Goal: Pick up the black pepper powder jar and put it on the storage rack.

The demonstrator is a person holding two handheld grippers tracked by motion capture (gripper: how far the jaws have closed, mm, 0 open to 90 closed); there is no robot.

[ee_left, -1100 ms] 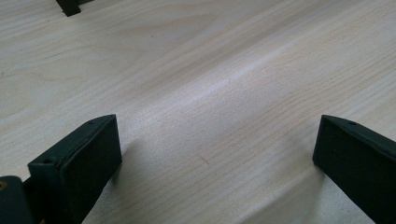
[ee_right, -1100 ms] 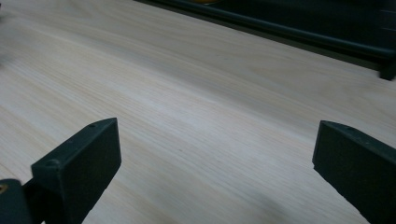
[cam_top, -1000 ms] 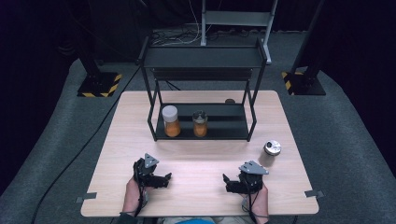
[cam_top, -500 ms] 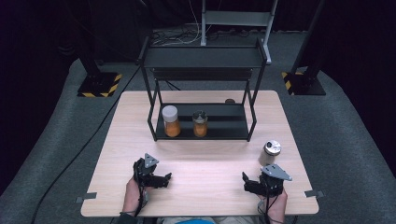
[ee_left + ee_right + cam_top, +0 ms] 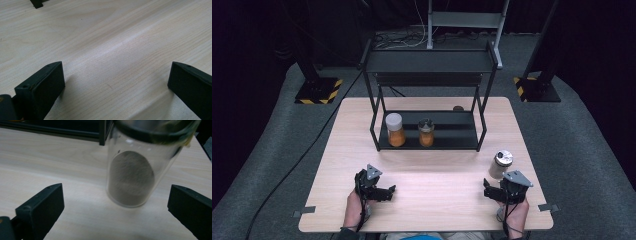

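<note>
Clear glass jar [image 5: 131, 177], grey powder, upright.

Clear jar [image 5: 131, 173], grey powder; black fingers [image 5: 40, 210]; pale wood table [image 5: 50, 160].

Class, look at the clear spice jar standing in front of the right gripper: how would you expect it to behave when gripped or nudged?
The jar looks like smooth, clear glass or plastic, so it is probably stiff and may slip between the open jaws of the right gripper. It stands tall on a narrow base, so a high push could tip it. Being round, it would likely roll once down.
</note>
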